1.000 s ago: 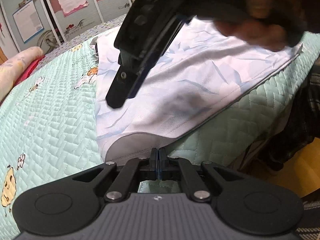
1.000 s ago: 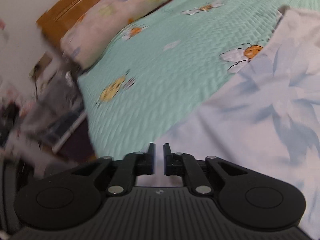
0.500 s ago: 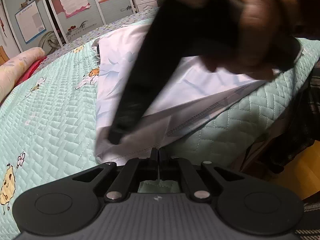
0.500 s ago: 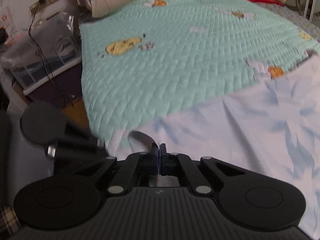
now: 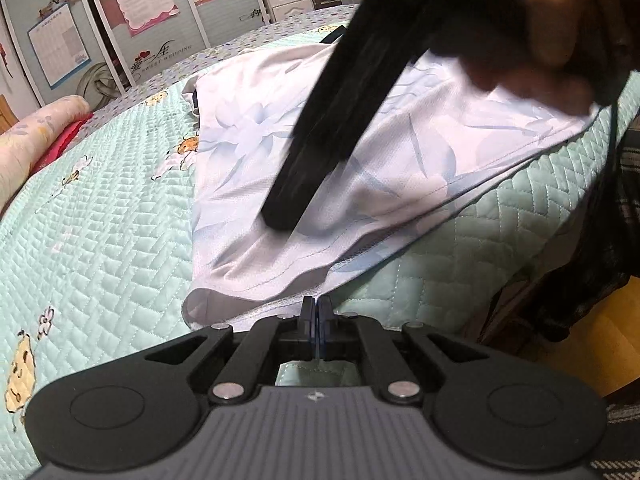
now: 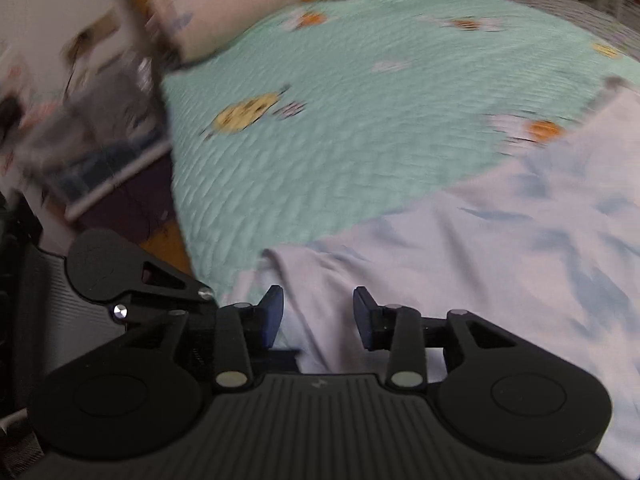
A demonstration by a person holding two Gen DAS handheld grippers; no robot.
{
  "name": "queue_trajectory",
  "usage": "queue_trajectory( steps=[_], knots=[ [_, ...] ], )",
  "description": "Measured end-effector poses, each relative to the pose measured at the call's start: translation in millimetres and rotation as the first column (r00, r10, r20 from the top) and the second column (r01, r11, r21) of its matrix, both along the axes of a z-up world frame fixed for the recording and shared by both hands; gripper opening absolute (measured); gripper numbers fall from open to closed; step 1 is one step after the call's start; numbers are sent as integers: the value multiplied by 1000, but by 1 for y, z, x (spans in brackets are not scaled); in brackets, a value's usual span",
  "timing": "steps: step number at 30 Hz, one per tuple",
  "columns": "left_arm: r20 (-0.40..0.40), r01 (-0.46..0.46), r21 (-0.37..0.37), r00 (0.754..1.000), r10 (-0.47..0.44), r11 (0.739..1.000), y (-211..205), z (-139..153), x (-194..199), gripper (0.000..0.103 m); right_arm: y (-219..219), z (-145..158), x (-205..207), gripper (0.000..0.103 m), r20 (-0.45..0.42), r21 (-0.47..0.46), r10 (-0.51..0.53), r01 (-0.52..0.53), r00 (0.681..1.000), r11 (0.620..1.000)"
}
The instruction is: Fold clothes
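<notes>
Cloth of the thin, limp white garment with pale blue flower print (image 5: 400,168), spread on the quilted mint-green bedspread (image 5: 100,240), is pinched at its stitched hem by the clenched left gripper (image 5: 316,312), while the released right gripper (image 6: 318,314) is held over a nearby edge, where such light, slippery fabric is best taken.

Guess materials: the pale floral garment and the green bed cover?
Garment: thin, smooth woven or knit, likely synthetic; faint sheen, soft drape, stitched hem. Bed cover: padded quilted textile, matte; stitched herringbone ridges, printed cartoon bees. Fibre content of both can't be told.
</notes>
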State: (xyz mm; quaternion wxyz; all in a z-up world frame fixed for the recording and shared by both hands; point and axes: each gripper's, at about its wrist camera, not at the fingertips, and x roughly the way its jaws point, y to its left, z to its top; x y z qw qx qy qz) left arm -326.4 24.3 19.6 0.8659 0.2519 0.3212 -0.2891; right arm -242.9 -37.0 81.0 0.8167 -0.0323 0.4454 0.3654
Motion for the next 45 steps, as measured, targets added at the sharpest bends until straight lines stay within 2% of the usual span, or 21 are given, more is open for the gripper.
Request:
queue_trajectory(
  steps=[4,7,8,9,10,13,14,15,19,21,23,26,27,29,30,33,35,39,42,43,45],
  knots=[
    [-18,-10,13,1000,10,1000,-2,2,3,1,-68,0,-2,39,-100,97,-181,190,978,977],
    [-39,-16,21,999,17,1000,-3,4,8,1,-112,-22,11,38,-206,113,-298,325,932,939],
    [-42,-17,28,999,19,999,-3,5,8,1,-125,-34,18,31,-240,114,-333,367,912,923],
    [-44,-18,40,999,19,999,-4,6,6,1,-139,-45,25,19,-273,113,-367,409,889,906],
    [-46,-18,51,999,20,999,-6,7,4,1,-151,-52,31,0,-323,129,-401,460,857,879],
    [-71,-29,62,997,33,998,-6,8,3,1,-163,-47,26,10,-345,192,-392,473,853,860],
    [-85,-38,57,996,43,998,-5,10,5,1,-166,-45,24,23,-349,213,-387,474,854,854],
    [-98,-47,51,994,52,998,-5,12,6,3,-169,-43,21,28,-353,234,-382,475,854,848],
    [-143,-68,-19,988,64,998,-4,29,-1,3,-196,-45,-1,30,-359,267,-417,520,835,811],
    [-155,-65,-78,987,52,995,-8,40,-4,3,-220,-40,-19,30,-366,310,-448,560,816,768],
    [-134,-61,-119,990,45,991,-19,50,-4,3,-244,-36,-40,31,-359,324,-494,602,792,730],
    [-82,-45,-137,996,34,990,-44,57,4,3,-274,-27,-73,32,-338,343,-544,639,768,689],
    [-77,-47,-131,996,37,990,-54,55,9,4,-284,-25,-84,32,-333,342,-568,658,752,671],
    [-73,-51,-116,996,43,992,-73,52,18,4,-309,-21,-107,32,-327,346,-639,717,697,606],
    [-78,-49,-111,996,41,993,-80,49,20,4,-322,-19,-120,32,-325,350,-677,749,660,562],
    [-92,-34,-93,995,25,995,-100,44,18,4,-363,-13,-158,35,-298,334,-773,820,560,465],
    [-98,-7,-89,995,-2,996,-111,41,12,4,-382,-17,-168,42,-294,316,-805,847,515,427],
    [-112,29,-70,993,-36,997,-132,37,1,4,-418,-28,-187,44,-286,278,-857,893,428,353],
    [-115,37,-58,992,-44,998,-146,37,-3,4,-421,-32,-166,44,-251,289,-854,878,455,382],
    [-117,40,-55,992,-46,998,-150,38,-4,4,-418,-30,-157,44,-219,283,-855,869,471,406],
    [-109,47,-43,993,-52,998,-159,39,-6,4,-420,-32,-145,44,-206,274,-855,867,475,416]
  ],
)
